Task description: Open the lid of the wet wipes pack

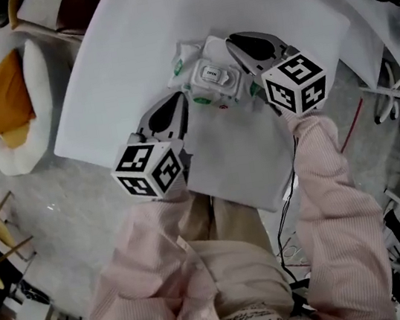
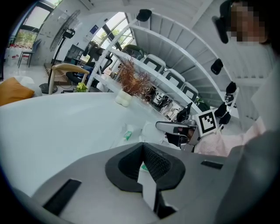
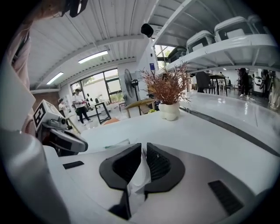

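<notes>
**Both grippers pinched on the wet wipes pack, lid flat**

Nearest, at 6 o'clock in the head view: my pink striped sleeves (image 1: 333, 194) and shirt (image 1: 224, 264). The shirt hem has dark print, upside down and cut off, so I can't read it whole.

My left gripper (image 1: 183, 101) comes next, with the left cube (image 1: 149, 169) showing black-and-white square markers and no words. In its own view the pads are pressed together at the tips, with white film and a bit of green print caught between them. It holds the pack's edge at about the pack's 7 o'clock.

My right gripper (image 1: 230, 40) lies along the pack's 3 o'clock side, with the right cube (image 1: 295, 84) toward me. Its jaws stand at a narrow gap, with a thin white crinkled fold of the pack's film clamped between the pads.

The wet wipes pack (image 1: 200, 91) sits on the white table (image 1: 129, 46) at 12 o'clock from me, between the two grippers. It is white with small green marks at the corners. The lid (image 1: 217, 76) lies flat on top in the middle. It carries a short dark word, too small to read.

Further out, at 10 o'clock in the head view, an orange cushion (image 1: 1, 100) rests on a round white chair (image 1: 36, 83).

Farthest, in the right gripper view, a white vase (image 3: 169, 110) of dried reddish branches (image 3: 168, 85) stands on the table at 12 o'clock. A fan (image 3: 130, 84) is behind it at 11. A shelf (image 3: 227, 43) with storage boxes (image 3: 234, 27) is at 2 o'clock. The small blue sign on the pillar is unreadable.
</notes>
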The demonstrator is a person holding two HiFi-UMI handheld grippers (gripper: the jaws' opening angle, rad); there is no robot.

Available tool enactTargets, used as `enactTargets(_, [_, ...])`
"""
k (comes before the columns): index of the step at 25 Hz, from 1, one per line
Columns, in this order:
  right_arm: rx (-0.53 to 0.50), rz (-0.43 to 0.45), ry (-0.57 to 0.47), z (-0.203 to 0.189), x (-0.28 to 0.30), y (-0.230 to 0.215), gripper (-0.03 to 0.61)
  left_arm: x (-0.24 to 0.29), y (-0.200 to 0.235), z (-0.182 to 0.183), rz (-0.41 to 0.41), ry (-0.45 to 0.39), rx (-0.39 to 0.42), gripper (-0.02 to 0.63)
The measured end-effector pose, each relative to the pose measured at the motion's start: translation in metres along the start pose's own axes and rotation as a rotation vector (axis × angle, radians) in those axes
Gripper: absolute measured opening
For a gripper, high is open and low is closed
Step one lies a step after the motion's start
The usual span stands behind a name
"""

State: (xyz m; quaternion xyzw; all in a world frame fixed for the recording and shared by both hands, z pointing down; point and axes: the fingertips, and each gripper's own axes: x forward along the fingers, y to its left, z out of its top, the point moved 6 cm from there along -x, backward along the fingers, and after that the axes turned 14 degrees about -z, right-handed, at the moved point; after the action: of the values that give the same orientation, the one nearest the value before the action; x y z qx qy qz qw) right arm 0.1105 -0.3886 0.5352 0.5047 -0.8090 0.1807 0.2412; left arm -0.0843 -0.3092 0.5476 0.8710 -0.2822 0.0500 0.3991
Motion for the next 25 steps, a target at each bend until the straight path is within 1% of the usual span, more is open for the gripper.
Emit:
enactTargets(2, [0.013,-0.010,-0.001,-0.002,0.004,-0.003,0.020,0.001,0.001,-0.003,0.000,0.003,-0.005,-0.003])
enactTargets(6, [0.000,-0.036,-0.008,-0.007,0.010,-0.005,0.020,0.002,0.003,-0.006,0.000,0.008,-0.009,-0.003])
enactTargets(10, [0.020,-0.035,-0.006,-0.011,0.013,-0.008,0.021,0.000,0.006,-0.007,0.009,0.011,-0.012,-0.003])
enactTargets(16, [0.022,-0.054,-0.013,-0.013,0.015,-0.008,0.026,0.000,0.006,-0.009,0.010,0.015,-0.012,-0.003])
enactTargets(21, [0.043,-0.082,-0.074,-0.009,0.009,-0.006,0.037,-0.001,0.004,-0.010,0.004,0.016,-0.008,-0.003])
enactTargets(24, [0.082,-0.088,-0.121,-0.002,0.001,-0.005,0.077,-0.005,0.001,-0.008,-0.004,0.013,-0.005,-0.003])
enactTargets(25, [0.088,-0.096,-0.133,0.001,-0.002,-0.006,0.077,-0.007,0.000,-0.007,-0.005,0.011,-0.003,-0.003])
